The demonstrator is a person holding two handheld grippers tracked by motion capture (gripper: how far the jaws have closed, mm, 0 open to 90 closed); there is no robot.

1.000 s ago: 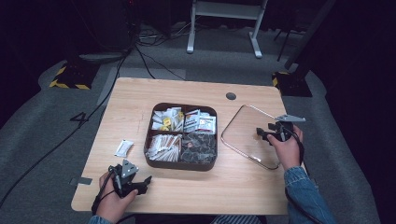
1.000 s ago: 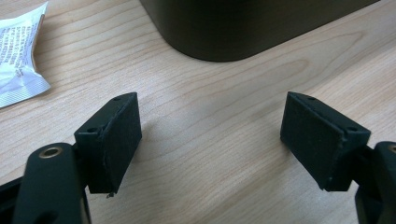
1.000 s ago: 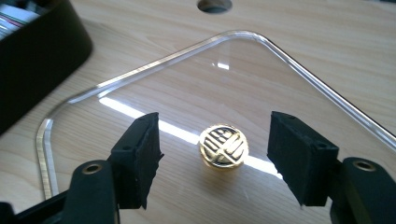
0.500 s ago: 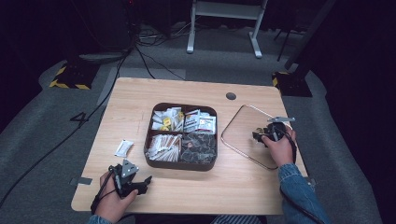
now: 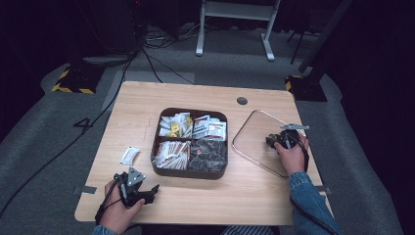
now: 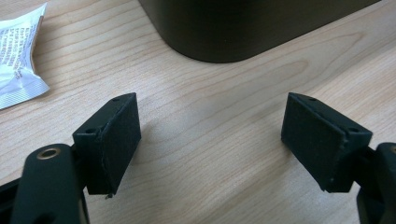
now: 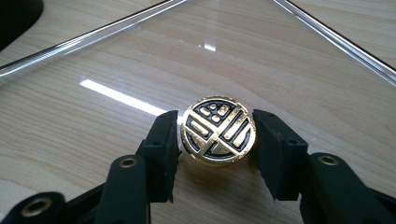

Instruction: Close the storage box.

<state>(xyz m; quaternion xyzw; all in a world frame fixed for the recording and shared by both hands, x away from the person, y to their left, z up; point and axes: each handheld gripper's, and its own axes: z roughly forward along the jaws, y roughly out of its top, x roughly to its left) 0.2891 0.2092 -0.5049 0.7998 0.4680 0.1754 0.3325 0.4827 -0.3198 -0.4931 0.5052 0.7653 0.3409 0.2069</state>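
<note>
A clear lid lies flat on the table, right of the brown divided tray. A round gold-and-black knob stands at the lid's middle. My right gripper has just been closing, with the knob between its jaws, and both pads now press on the knob's sides. The high view shows that gripper over the lid in the person's right hand. My left gripper rests open on the wood near the front left corner, with nothing between its pads.
The tray's compartments hold several packets and sachets. A loose white packet lies left of the tray, and it appears again at the upper left of the left gripper view. The tray's dark wall stands just ahead of the left gripper.
My right gripper has sunk onto the lid and shifted a little left, and its jaws have closed around the knob. The left gripper has stayed put.
</note>
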